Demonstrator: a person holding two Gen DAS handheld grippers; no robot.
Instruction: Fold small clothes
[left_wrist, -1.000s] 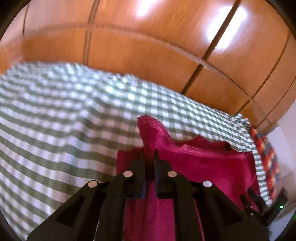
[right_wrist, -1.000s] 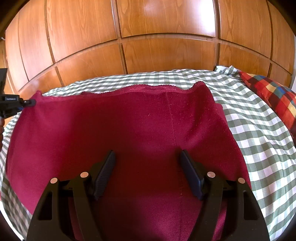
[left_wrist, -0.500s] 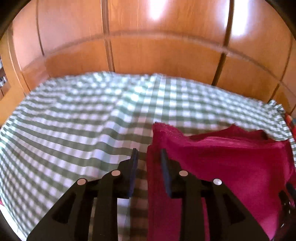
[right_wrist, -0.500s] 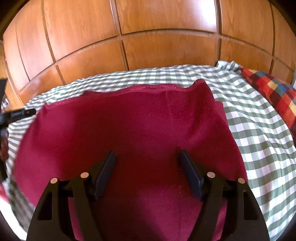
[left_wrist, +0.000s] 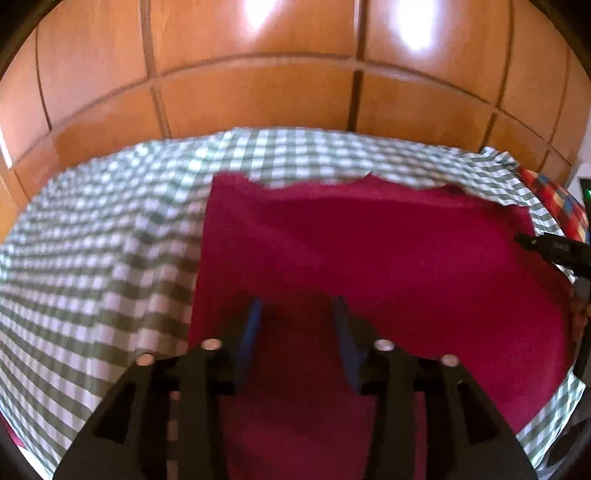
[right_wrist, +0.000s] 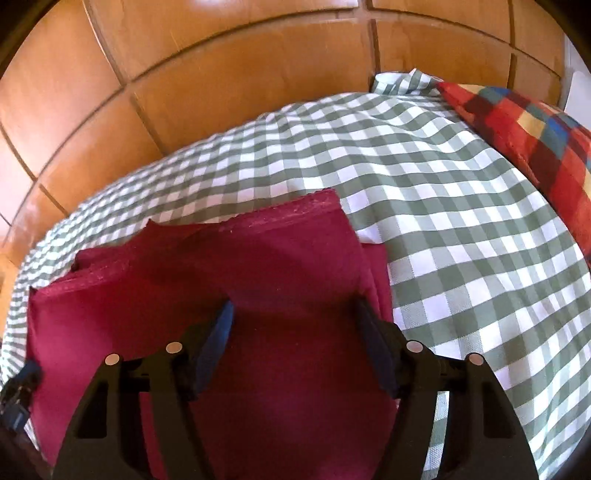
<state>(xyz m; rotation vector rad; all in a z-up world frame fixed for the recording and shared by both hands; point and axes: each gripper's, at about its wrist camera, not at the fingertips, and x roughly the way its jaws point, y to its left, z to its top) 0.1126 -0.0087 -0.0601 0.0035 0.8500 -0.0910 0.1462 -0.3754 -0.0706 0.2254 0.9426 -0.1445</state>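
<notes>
A dark red garment (left_wrist: 369, 251) lies folded flat on the green-and-white checked bed sheet (left_wrist: 92, 258). In the right wrist view its stacked layers (right_wrist: 258, 258) show stepped edges at the far side. My left gripper (left_wrist: 295, 302) hovers over the garment's left half; its jaws are opening and nothing is between them. My right gripper (right_wrist: 294, 304) hangs over the garment's right part, near its right edge. Its jaws are closing, still wide apart, with only the cloth below them. The right gripper's tip (left_wrist: 546, 247) shows at the left view's right edge.
A wall of glossy wooden panels (left_wrist: 258, 74) stands behind the bed. A red, blue and yellow checked pillow (right_wrist: 535, 136) lies at the far right. Bare sheet (right_wrist: 461, 221) stretches to the right of the garment and to its left.
The left gripper released the raised cloth corner, opened and moved over the garment, which now lies flat. The right gripper swung toward the garment's right edge.
</notes>
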